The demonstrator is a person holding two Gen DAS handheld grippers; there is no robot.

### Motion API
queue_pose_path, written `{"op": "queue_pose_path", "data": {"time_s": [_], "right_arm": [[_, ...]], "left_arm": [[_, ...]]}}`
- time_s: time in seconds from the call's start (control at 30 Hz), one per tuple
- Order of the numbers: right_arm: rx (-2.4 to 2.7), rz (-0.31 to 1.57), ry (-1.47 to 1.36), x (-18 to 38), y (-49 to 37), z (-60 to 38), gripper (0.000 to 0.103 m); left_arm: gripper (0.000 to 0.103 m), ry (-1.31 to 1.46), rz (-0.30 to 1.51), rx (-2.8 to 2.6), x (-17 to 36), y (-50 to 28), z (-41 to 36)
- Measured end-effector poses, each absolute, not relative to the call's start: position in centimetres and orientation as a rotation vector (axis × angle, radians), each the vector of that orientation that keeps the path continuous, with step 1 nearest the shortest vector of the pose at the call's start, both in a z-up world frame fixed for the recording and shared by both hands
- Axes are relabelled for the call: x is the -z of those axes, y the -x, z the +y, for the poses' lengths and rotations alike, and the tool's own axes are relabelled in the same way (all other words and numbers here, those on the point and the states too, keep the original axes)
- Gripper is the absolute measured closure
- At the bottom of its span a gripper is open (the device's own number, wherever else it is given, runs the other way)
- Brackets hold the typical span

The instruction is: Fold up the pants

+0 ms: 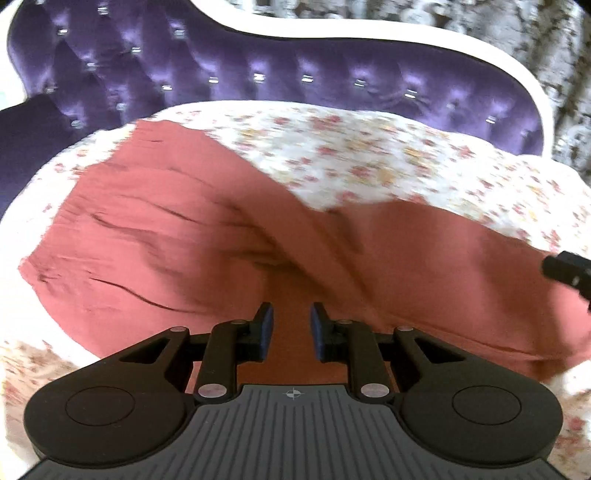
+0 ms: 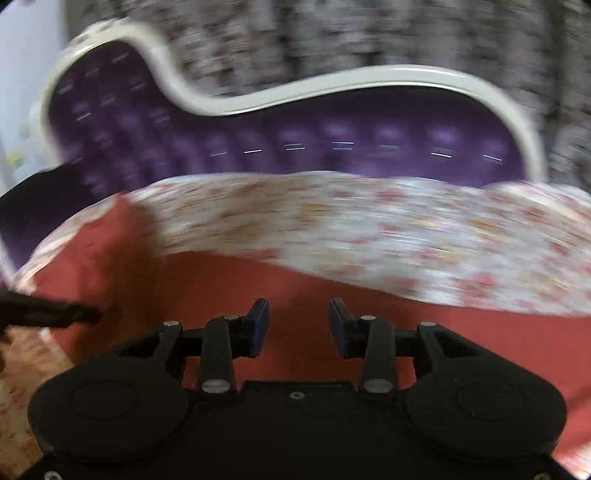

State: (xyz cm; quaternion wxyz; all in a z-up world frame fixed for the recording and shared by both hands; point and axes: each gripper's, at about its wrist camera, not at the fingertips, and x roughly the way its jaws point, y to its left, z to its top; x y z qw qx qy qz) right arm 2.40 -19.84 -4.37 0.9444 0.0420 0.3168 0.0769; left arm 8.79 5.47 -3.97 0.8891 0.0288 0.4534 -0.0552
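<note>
Rust-red pants (image 1: 177,236) lie spread and wrinkled on a floral bedsheet (image 1: 369,155). My left gripper (image 1: 291,325) is open just above the near part of the pants, with nothing between its blue pads. The right gripper's tip (image 1: 565,271) shows at the right edge of the left wrist view. In the right wrist view, which is blurred, my right gripper (image 2: 298,325) is open over the pants (image 2: 406,332), empty. The left gripper's tip (image 2: 55,314) shows at the left, over the pants' edge.
A purple tufted headboard (image 1: 295,74) with a white frame stands behind the bed, also in the right wrist view (image 2: 332,140). A grey patterned wall (image 1: 480,26) is behind it. The floral sheet (image 2: 369,229) extends far and right.
</note>
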Motion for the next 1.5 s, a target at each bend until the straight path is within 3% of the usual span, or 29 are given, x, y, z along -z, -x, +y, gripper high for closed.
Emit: {"op": "queue_pose_path", "data": {"time_s": [0.4, 0.57, 0.73, 0.93, 1.23, 1.37, 1.43, 1.5], "right_arm": [[-0.433, 0.671, -0.004, 5.0, -6.5, -9.3, 0.055], [-0.468, 0.67, 0.01, 4.7, -9.2, -7.2, 0.055], [-0.517, 0.657, -0.006, 4.1, -13.4, -5.2, 0.041], [-0.603, 0.685, 0.018, 4.0, -20.6, -1.5, 0.033], [-0.662, 0.801, 0.116, 7.1, -27.8, 4.1, 0.033], [-0.674, 0.83, 0.135, 8.1, -28.8, 5.5, 0.05], [-0.668, 0.838, 0.141, 8.2, -28.8, 5.8, 0.085], [-0.653, 0.807, 0.146, 7.8, -28.3, 5.8, 0.086]], "left_arm": [[0.082, 0.08, 1.063, -0.153, 7.8, -17.8, 18.3], [0.082, 0.179, 1.017, -0.111, 8.6, -17.7, 20.4], [0.081, 0.127, 0.998, -0.093, 8.9, -17.2, 19.8], [0.082, 0.142, 1.047, -0.032, 8.7, -18.1, 21.1], [0.082, 0.184, 1.025, -0.007, 6.5, -20.5, 25.1], [0.082, 0.197, 1.023, -0.051, 6.7, -22.8, 26.9], [0.082, 0.233, 1.045, -0.061, 7.5, -24.0, 27.8], [0.082, 0.26, 1.067, -0.066, 8.5, -25.2, 28.4]]}}
